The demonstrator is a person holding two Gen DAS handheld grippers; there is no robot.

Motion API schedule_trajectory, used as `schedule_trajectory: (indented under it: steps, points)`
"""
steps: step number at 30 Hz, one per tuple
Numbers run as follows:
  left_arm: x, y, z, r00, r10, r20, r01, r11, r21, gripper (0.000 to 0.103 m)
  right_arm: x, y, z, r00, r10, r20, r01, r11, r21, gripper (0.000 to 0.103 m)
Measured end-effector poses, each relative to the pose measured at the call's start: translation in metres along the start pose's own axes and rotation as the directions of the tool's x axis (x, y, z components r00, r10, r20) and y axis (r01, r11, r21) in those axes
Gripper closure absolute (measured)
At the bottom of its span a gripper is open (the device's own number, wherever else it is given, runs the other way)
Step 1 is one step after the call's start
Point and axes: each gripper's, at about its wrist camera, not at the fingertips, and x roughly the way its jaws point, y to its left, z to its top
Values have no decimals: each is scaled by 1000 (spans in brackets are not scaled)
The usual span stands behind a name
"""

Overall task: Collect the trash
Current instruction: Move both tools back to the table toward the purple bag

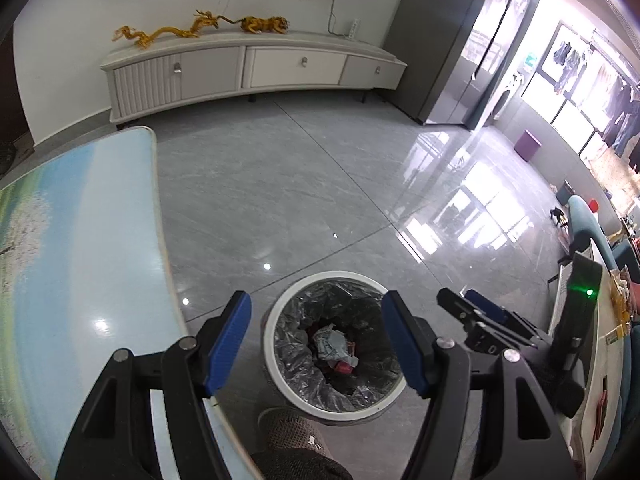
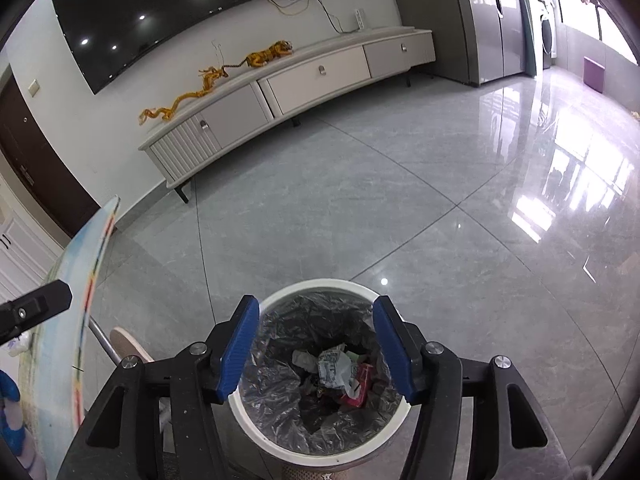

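Right wrist: upright trash bin (image 2: 320, 432), mouth up, crumpled wrappers (image 2: 336, 368) inside

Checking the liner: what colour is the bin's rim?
White rim, around a dark plastic liner; clearest in the right wrist view.

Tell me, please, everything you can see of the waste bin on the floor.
The waste bin is round with a white rim and stands upright on the grey tiled floor, beside the table edge. A crinkled dark plastic liner covers its inside. At the bottom lie crumpled wrappers: a white printed one and a red one. Both tools hover above it, apart from it, with nothing between their pads.
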Motion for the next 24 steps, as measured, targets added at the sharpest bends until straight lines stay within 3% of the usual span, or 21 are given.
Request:
schedule_trajectory:
  steps: [5,9,15,24]
  points:
    - [-34,26,-1,997,28,70,-25,999,-46,37,-20,19,11,999,10,44,-9,1000,-17,44]
    - [-61,52,-2,990,59,128,-46,994,-100,25,-37,38,19,997,22,80,-19,999,-38,42]
    - [-99,86,-10,978,92,187,-63,986,-152,25,-60,71,28,991,56,124,-47,996,-71,41]
    - [-154,131,-31,939,213,271,-161,966,-201,25,-94,126,32,979,103,177,-80,988,-134,40]
